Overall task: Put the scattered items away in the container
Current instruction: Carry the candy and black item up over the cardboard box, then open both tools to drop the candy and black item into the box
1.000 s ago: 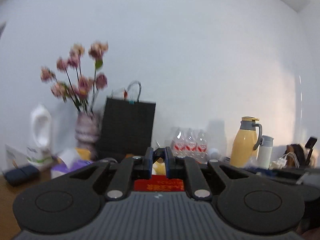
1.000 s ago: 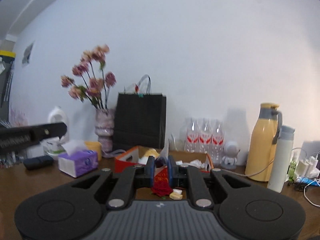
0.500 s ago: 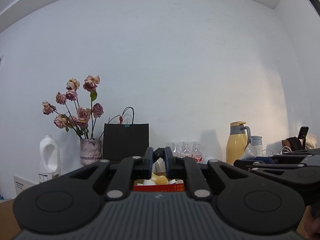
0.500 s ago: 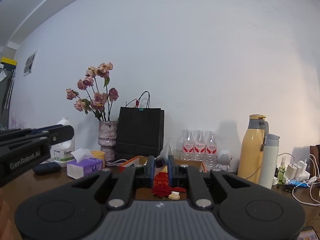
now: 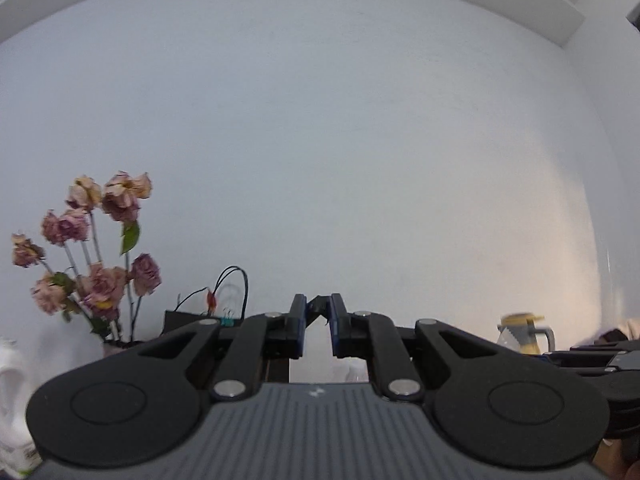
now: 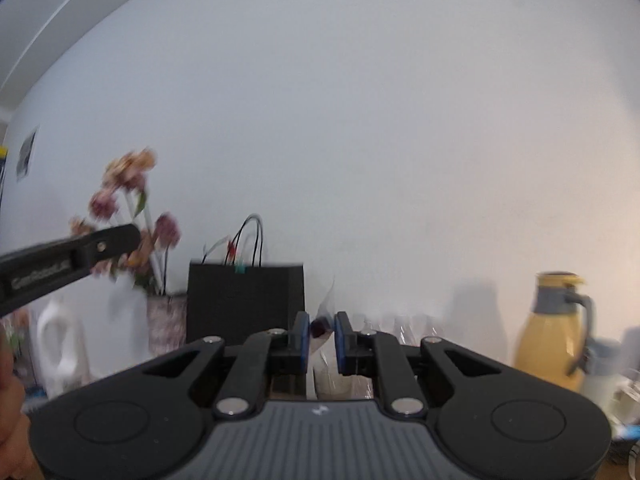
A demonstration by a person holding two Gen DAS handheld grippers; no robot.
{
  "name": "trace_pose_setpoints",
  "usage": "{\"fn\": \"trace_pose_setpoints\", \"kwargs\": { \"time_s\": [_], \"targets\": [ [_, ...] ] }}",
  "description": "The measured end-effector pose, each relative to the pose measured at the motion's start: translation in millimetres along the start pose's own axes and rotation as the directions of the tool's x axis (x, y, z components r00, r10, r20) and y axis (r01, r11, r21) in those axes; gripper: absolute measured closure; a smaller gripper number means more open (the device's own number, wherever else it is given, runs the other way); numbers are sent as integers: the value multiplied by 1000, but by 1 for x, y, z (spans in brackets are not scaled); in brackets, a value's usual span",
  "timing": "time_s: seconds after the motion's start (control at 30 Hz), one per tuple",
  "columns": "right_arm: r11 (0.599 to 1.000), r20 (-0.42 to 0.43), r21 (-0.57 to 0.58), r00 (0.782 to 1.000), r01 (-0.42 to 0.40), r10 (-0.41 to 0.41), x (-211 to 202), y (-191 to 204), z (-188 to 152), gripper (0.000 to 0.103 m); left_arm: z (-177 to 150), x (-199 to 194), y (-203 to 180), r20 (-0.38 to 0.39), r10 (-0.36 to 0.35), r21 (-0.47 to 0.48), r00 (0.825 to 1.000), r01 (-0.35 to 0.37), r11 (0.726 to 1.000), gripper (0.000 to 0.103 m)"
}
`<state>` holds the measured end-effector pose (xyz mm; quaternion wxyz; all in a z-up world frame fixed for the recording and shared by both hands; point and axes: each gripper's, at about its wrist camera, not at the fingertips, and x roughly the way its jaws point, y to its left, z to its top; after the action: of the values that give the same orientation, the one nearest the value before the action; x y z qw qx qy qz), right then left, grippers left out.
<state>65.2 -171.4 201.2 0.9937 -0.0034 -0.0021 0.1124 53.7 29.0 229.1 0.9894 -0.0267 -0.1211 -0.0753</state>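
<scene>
**Both grippers raised toward the wall, jaws nearly together**

The left gripper (image 5: 319, 322) pointed at a pale wall (image 5: 340, 140), its blue-lined fingers drawn close with only a narrow gap; a small dark piece sat at the tips, though it could not be told whether this was a held item or part of the tool. The right gripper (image 6: 321, 330) was likewise nearly closed, and a small dark red thing (image 6: 319, 326) showed between its fingertips; the blur made it hard to say if the pads pressed on it. The container for the scattered items was hidden behind the gripper bodies in both views.

Along the wall stood a vase of faded pink roses (image 5: 96, 256), a black paper bag (image 6: 246, 300) with thin handles just beside it, a white jug (image 6: 60, 344) further left, and a yellow thermos (image 6: 554, 332) well off to the right. Clear bottles (image 6: 404, 326) stood between bag and thermos. In the right wrist view the left gripper crossed in front of the roses.
</scene>
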Motion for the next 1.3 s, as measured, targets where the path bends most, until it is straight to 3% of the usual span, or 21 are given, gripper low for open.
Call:
{"fn": "trace_pose_setpoints", "kwargs": {
  "time_s": [0.1,0.2,0.27,0.3,0.33,0.37,0.4,0.43,0.5,0.57,0.6,0.7,0.8,0.87,0.9,0.93,1.0,1.07,1.13,1.2,1.3],
  "targets": [
    [1000,5,-23,1000,22,-22,41,-6,22,91,6,39,17,-9,38,-36,999,-39,999,91],
    [999,-58,-11,998,36,-37,72,-13,33,91,0,68,34,-83,69,-57,994,-74,996,91],
    [1000,-147,-3,989,29,-30,98,-22,40,91,-8,103,43,-213,85,-53,973,-98,994,91],
    [1000,-219,15,976,12,-8,116,-29,43,91,-12,125,47,-307,96,-48,947,-116,992,91],
    [999,-312,49,950,-7,22,139,-38,46,91,-19,153,53,-434,84,-55,897,-119,991,90],
    [996,-395,85,917,-22,54,162,-47,45,91,-28,179,61,-554,48,-89,831,-117,989,91],
    [992,-498,112,861,-49,99,189,-58,42,91,-42,207,71,-672,-19,-146,740,-107,984,90],
    [988,-589,138,796,-70,139,215,-68,37,91,-57,229,80,-746,-73,-197,662,-115,974,90],
    [983,-749,157,636,-97,183,261,-84,16,93,-86,256,89,-825,-55,-174,563,-161,971,91],
    [985,-849,118,501,-128,167,288,-90,-11,93,-116,276,93,-887,-49,-141,459,-169,976,91],
    [988,-880,95,453,-124,141,297,-93,-24,93,-133,285,94,-914,-67,-143,401,-162,976,91],
    [993,-935,68,342,-92,95,330,-101,-61,93,-168,304,94,-953,-57,-108,298,-156,982,91],
    [996,-954,73,286,-49,84,357,-103,-95,93,-200,317,92,-974,-90,-123,207,-157,980,90],
    [997,-965,73,250,-23,76,367,-102,-115,93,-223,321,88,-987,-63,-87,149,-163,983,90],
    [997,-968,79,236,-17,80,370,-101,-125,93,-232,320,85,-990,-48,-68,132,-155,986,90],
    [995,-967,95,237,-20,97,373,-98,-132,87,-236,320,82,-992,-42,-60,121,-148,987,89],
    [991,-952,133,274,-24,135,373,-92,-133,70,-242,323,80,-994,-47,-62,102,-143,988,85],
    [984,-946,175,273,-13,172,377,-86,-134,56,-242,323,78,-995,-51,-63,86,-144,988,67],
    [986,-947,166,274,-27,166,378,-79,-131,51,-234,323,77,-994,-50,-63,93,-139,988,50],
    [989,-951,145,271,-36,150,375,-74,-124,42,-220,321,77,-993,-49,-64,109,-135,989,43],
    [996,-956,88,278,-19,90,363,-75,-108,37,-192,317,79,-990,-48,-68,129,-154,986,24]
  ]
}}
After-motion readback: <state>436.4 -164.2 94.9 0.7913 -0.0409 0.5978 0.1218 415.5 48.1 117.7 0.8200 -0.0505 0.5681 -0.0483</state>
